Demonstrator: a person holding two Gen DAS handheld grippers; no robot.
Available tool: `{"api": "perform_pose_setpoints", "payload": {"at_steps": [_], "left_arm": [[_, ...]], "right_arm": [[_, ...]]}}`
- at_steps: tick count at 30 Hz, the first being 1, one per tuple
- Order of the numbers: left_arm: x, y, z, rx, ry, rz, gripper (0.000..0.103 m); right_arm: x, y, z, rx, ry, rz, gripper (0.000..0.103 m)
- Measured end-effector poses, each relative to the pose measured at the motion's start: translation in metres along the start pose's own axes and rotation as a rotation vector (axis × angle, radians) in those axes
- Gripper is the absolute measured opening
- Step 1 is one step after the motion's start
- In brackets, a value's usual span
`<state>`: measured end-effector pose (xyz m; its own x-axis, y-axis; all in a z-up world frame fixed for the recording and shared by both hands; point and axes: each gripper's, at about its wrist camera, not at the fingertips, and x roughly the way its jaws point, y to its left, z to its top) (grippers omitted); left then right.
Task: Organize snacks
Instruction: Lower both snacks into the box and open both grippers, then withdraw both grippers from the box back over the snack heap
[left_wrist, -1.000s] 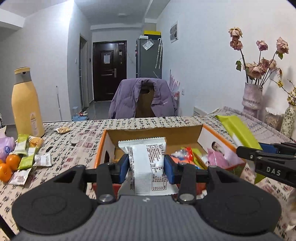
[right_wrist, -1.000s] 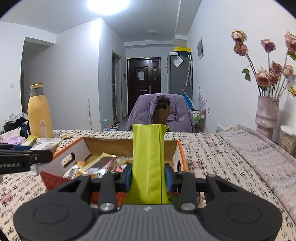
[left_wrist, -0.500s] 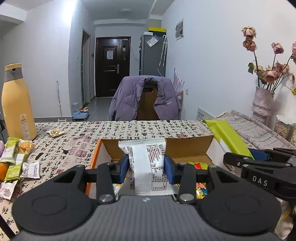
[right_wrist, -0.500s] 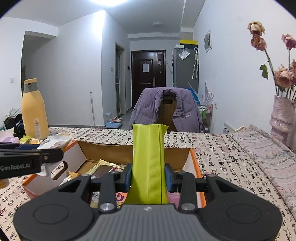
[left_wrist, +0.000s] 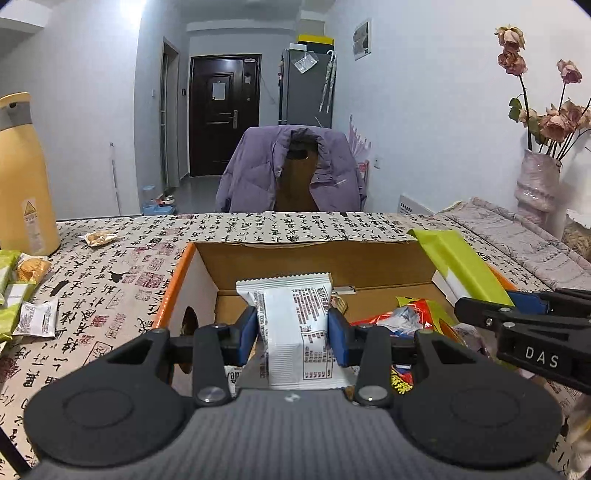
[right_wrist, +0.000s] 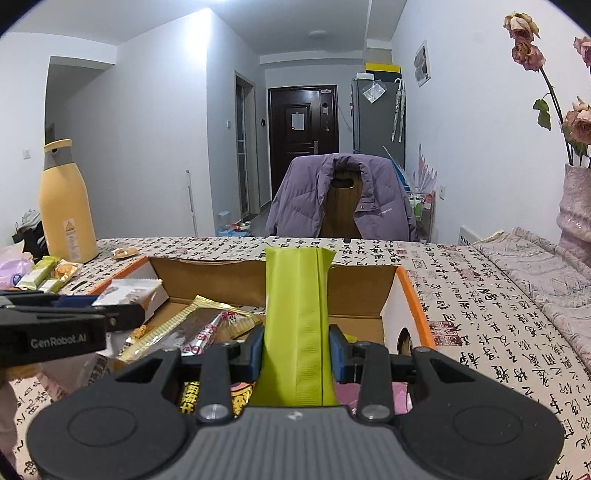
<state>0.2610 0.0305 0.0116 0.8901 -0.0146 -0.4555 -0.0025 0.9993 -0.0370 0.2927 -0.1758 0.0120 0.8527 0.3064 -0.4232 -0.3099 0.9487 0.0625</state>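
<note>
An open cardboard box (left_wrist: 177, 280) with orange edges sits on the patterned tablecloth and holds several snack packets. My left gripper (left_wrist: 293, 341) is shut on a white snack packet (left_wrist: 295, 332) with dark print, held upright over the box's left half. My right gripper (right_wrist: 295, 350) is shut on a lime-green packet (right_wrist: 297, 317), upright over the box (right_wrist: 413, 299) towards its right side. In the left wrist view the green packet (left_wrist: 461, 266) and the right gripper's body show at the right. The right wrist view shows the left gripper's body at the left edge with the white packet (right_wrist: 129, 291).
Loose snack packets (left_wrist: 37, 317) lie left of the box by a tall yellow bottle (left_wrist: 24, 177). One small packet (left_wrist: 98, 236) lies further back. A vase of dried flowers (left_wrist: 537, 184) stands at the right. A chair with a purple jacket (left_wrist: 291, 170) is behind the table.
Both grippers have moved forward and a little down over the box, still holding their packets. The box now looks nearer and fills more of each view.
</note>
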Motion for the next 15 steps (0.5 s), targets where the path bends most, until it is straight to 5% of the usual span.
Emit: {"api": "perform_pose_setpoints", "payload": {"at_steps": [5, 7, 10, 11, 15], "left_arm": [[0.002, 0.005, -0.004, -0.014, -0.004, -0.016, 0.043], [0.0, 0.007, -0.003, -0.021, -0.017, -0.014, 0.047], [-0.008, 0.008, -0.003, -0.035, -0.06, -0.011, 0.085], [-0.012, 0.008, -0.003, -0.041, -0.082, 0.001, 0.103], [-0.018, 0.008, -0.002, -0.044, -0.123, -0.007, 0.103]], "right_arm": [[-0.002, -0.001, -0.002, 0.017, 0.005, 0.008, 0.041], [-0.004, -0.004, -0.002, 0.027, -0.005, 0.005, 0.055], [-0.007, -0.008, -0.002, 0.043, -0.024, -0.003, 0.093], [-0.009, -0.01, -0.003, 0.05, -0.032, -0.003, 0.097], [-0.009, -0.015, -0.003, 0.071, -0.045, -0.009, 0.103]]}}
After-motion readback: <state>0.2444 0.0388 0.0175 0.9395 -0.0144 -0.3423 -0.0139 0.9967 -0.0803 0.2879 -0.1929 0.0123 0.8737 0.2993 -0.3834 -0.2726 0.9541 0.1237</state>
